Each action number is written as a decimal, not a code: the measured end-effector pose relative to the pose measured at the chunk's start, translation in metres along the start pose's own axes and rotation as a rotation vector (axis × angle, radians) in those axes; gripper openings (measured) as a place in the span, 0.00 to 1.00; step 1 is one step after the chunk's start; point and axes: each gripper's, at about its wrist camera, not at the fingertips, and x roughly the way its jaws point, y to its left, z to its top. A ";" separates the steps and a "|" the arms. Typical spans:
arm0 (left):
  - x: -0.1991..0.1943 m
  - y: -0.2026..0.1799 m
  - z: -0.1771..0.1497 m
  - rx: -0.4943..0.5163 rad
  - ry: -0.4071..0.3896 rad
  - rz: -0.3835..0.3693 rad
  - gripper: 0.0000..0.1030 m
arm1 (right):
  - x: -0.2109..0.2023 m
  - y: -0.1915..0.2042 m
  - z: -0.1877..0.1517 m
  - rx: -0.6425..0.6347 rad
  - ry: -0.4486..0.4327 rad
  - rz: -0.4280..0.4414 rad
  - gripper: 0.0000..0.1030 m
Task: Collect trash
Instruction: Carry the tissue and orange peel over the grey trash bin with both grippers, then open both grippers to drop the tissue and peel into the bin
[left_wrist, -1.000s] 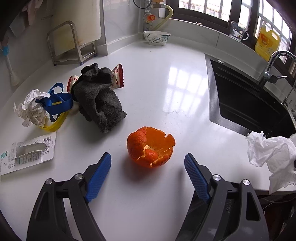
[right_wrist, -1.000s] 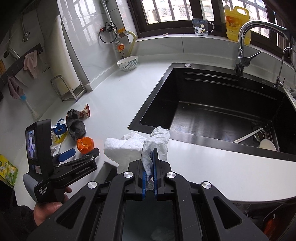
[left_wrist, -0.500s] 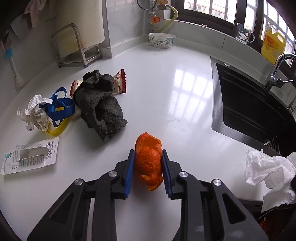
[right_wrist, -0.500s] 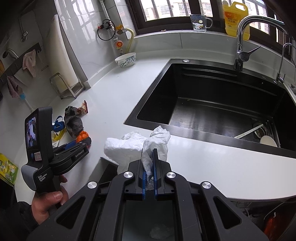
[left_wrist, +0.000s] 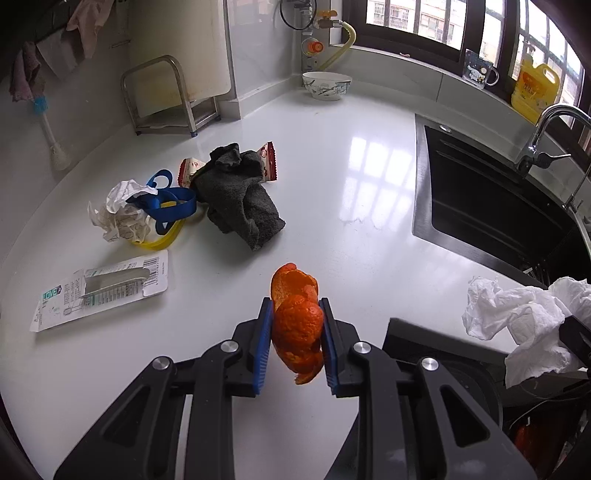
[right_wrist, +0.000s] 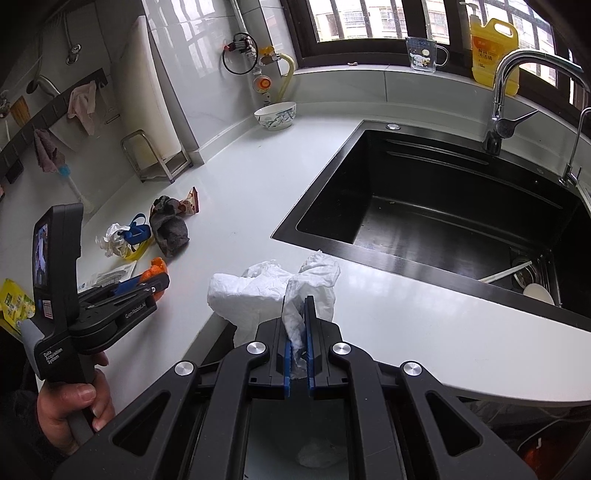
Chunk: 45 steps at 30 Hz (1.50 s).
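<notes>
Left tongs (left_wrist: 295, 341), just closed, pinch the orange peel (left_wrist: 297, 325) above the tabletop (left_wrist: 369, 229): light, soft, crushable, gripped mid-body. Right tongs (right_wrist: 298, 354) clamp a limp white bag (right_wrist: 266, 291) by its edge.

Home kitchen: white surface (left_wrist: 369, 229), black sink (right_wrist: 461, 206) with chrome faucet (right_wrist: 502, 92), bowl (left_wrist: 327, 85), detergent jug (right_wrist: 493, 48) on windowsill.

Cloth (left_wrist: 240, 195) left of sink (left_wrist: 491, 206)
</notes>
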 end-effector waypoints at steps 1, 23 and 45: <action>-0.007 0.000 -0.004 -0.004 0.005 -0.001 0.24 | -0.002 -0.001 -0.002 -0.013 0.011 0.006 0.06; -0.048 -0.061 -0.122 -0.178 0.146 0.065 0.24 | 0.013 -0.021 -0.067 -0.324 0.264 0.245 0.06; 0.004 -0.075 -0.171 -0.325 0.207 0.148 0.25 | 0.100 -0.023 -0.098 -0.426 0.387 0.287 0.06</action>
